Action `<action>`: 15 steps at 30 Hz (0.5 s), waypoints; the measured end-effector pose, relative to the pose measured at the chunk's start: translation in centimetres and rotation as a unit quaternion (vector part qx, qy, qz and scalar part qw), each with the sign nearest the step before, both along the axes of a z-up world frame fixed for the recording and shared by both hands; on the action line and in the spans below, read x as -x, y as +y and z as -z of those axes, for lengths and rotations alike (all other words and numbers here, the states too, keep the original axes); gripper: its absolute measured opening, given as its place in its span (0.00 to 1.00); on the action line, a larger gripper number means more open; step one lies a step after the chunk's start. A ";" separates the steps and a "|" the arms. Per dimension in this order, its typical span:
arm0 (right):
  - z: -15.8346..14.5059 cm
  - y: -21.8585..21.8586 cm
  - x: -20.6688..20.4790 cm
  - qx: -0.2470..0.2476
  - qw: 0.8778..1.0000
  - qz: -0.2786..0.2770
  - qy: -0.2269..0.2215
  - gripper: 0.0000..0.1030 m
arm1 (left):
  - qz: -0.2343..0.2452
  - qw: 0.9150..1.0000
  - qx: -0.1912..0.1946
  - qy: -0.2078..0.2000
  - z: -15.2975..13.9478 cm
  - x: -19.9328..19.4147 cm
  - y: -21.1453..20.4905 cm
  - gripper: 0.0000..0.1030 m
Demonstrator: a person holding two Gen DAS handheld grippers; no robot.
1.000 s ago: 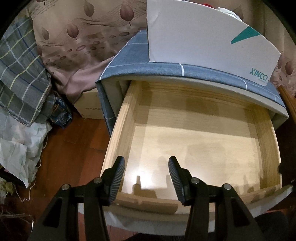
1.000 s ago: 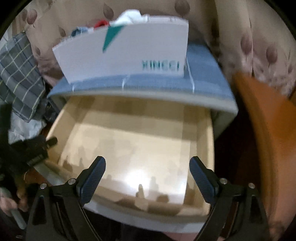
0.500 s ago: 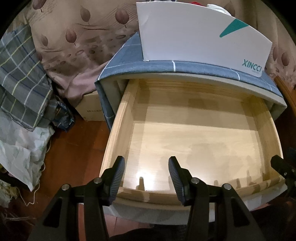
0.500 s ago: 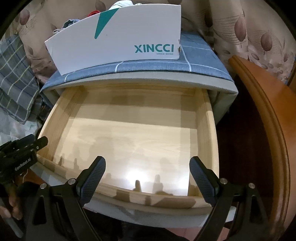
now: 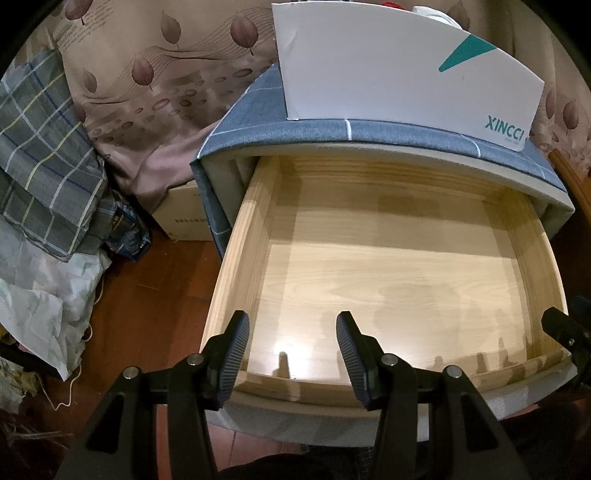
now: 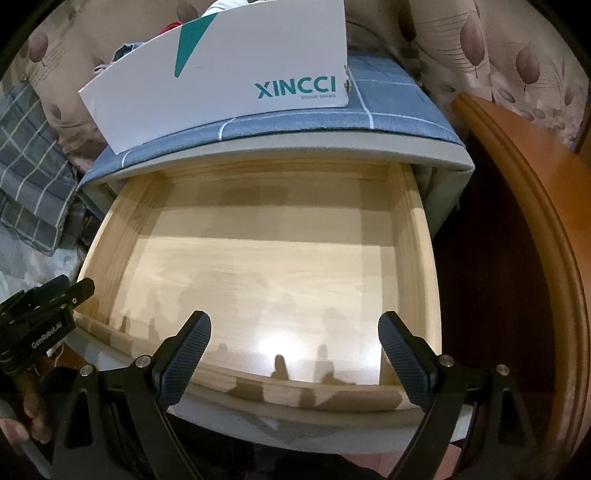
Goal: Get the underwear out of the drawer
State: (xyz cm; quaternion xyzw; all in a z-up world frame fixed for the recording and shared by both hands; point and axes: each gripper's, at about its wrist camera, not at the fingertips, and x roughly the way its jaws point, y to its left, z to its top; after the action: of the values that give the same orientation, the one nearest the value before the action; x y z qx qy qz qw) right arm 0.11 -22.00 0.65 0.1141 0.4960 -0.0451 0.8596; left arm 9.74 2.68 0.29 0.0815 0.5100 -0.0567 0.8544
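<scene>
The pale wooden drawer (image 5: 251,258) stands pulled out of a cabinet draped in blue checked cloth (image 5: 251,107). Its floor is bare in both views; I see no underwear in it. My left gripper (image 5: 291,325) hovers open over the drawer's front left, nothing between its fingers. My right gripper (image 6: 294,321) hangs open wide over the drawer's (image 6: 410,258) front edge, also holding nothing. On the cabinet top stands a white XINCCI box (image 5: 388,66) (image 6: 229,74). Bits of red and white clothing (image 5: 432,11) show over its rim.
Left of the cabinet lie a checked blanket (image 5: 40,155), crumpled white fabric (image 5: 37,306) and a cardboard box (image 5: 184,218) on the dark wood floor. A leaf-pattern curtain (image 5: 147,74) hangs behind. An orange wooden board (image 6: 535,221) rises at the right.
Both grippers hold their place, open and with nothing in them. The right wrist view, blurred a second ago, is sharp now. The right gripper's tip has edged into the left wrist view.
</scene>
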 end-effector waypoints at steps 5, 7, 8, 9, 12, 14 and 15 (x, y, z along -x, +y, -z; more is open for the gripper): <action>0.1 0.1 0.0 0.004 1.000 -0.001 0.003 0.88 | 0.001 1.000 -0.004 -0.001 0.1 0.1 0.0 0.49; 0.1 0.1 -0.1 0.005 1.000 0.000 0.004 0.88 | 0.001 1.000 -0.003 -0.001 0.1 0.1 0.0 0.49; 0.1 0.1 0.0 0.005 1.000 0.000 0.004 0.88 | 0.000 1.000 -0.004 -0.001 0.1 0.1 -0.1 0.49; 0.1 0.1 0.0 0.005 1.000 0.000 0.004 0.88 | 0.001 1.000 -0.004 -0.001 0.1 0.1 -0.1 0.49; 0.1 0.1 0.0 0.005 1.000 0.000 0.004 0.88 | 0.002 1.000 -0.005 -0.001 0.1 0.2 -0.1 0.49; 0.1 0.2 0.0 0.005 1.000 0.001 0.005 0.88 | 0.002 1.000 -0.005 0.000 0.1 0.2 -0.1 0.49; 0.1 0.1 0.0 0.005 1.000 0.001 0.005 0.88 | 0.003 1.000 -0.005 -0.001 0.1 0.2 -0.1 0.49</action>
State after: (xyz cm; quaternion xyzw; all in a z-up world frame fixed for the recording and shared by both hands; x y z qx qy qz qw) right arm 0.14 -21.86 0.57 0.1100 0.4998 -0.0486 0.8577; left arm 9.56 2.58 0.16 0.0872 0.5093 -0.0563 0.8543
